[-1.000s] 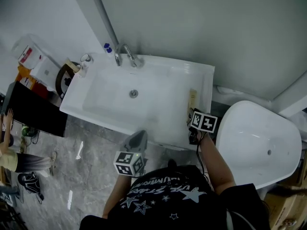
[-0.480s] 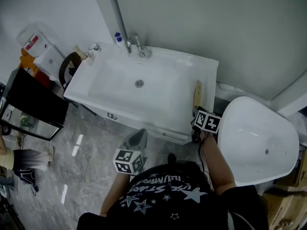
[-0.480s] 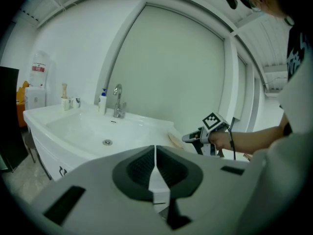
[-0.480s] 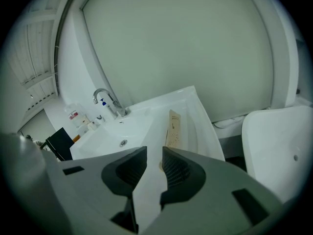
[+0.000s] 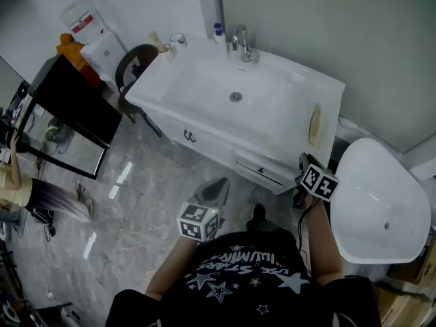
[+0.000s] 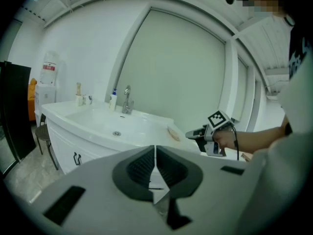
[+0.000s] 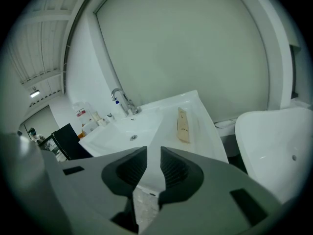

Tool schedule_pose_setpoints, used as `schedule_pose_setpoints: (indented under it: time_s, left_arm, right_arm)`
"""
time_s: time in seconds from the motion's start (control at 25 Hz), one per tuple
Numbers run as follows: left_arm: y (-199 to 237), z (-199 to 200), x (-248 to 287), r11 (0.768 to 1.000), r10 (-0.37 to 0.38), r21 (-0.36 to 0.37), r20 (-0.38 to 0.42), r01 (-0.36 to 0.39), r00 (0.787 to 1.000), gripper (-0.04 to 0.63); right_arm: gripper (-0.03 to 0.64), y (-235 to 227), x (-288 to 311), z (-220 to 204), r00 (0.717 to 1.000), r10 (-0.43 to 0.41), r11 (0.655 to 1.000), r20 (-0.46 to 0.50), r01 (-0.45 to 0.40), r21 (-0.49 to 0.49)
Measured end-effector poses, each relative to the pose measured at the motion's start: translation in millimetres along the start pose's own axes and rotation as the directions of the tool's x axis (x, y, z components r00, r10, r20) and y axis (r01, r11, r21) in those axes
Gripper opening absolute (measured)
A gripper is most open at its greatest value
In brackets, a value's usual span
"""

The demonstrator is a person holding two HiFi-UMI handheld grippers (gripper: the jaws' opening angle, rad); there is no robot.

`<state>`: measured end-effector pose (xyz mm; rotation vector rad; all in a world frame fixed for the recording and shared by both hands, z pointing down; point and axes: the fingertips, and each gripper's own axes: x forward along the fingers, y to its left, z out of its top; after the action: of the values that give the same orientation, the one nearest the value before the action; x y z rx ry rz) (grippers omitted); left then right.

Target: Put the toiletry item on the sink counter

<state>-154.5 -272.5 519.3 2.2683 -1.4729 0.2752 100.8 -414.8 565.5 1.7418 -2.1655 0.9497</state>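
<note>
Both claws sit on the near side of the vanity. My right gripper [image 5: 304, 163] is released, jaws a little apart with only white counter showing through the gap. My left gripper [image 5: 216, 186] is clenched, its jaws pressed together on themselves. The toiletry item [image 5: 315, 123] is a flat tan tube, narrow and longish. It lies lengthwise, near to far, on the right ledge of the white sink counter [image 5: 336, 90], just right of the basin. At the far edge stands the faucet [image 5: 242, 41], with a blue-capped bottle [image 5: 218, 33] just left of it. A black cabinet [image 5: 75, 107] stands left of the counter and a white tub [image 5: 381, 203] right of it. Between my right gripper and the tube lies the counter's near edge above a drawer front [image 5: 262, 169]. The tube lies farther in, ahead and slightly right of those jaws, apart from them. The left gripper is well to its left and nearer.
</note>
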Motion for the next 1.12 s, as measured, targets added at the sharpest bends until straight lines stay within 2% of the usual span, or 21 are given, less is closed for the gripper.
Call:
schedule_pose_setpoints:
  time_s: [0.28,0.44,0.6,0.84,1.12]
  left_arm:
    - [3,-42,-54,0.999,-0.012,-0.039,-0.03,0.011,0.999,0.023]
    - [3,-48,-70,0.998,-0.041,-0.043,-0.019,0.04,0.999,0.024]
    - [4,-48,-78,0.997,-0.069,-0.038,-0.002,0.069,0.998,0.024]
    - [6,-48,-86,0.995,-0.1,-0.014,0.007,0.1,0.995,0.024]
    - [1,-60,-92,0.991,-0.134,0.011,-0.022,0.134,0.991,0.025]
  right_arm:
    - [0.044,33,-43,-55,0.999,0.033,0.999,-0.015,-0.033,0.022]
    - [0.024,52,-65,-76,0.997,0.072,0.996,-0.002,-0.072,0.056]
    - [0.018,74,-89,-83,0.993,0.12,0.993,0.018,-0.12,-0.01]
    - [0.017,92,-127,-88,0.987,0.153,0.984,0.056,-0.146,-0.105]
    - [0.015,101,-147,-114,0.983,0.179,0.979,0.038,-0.174,-0.102]
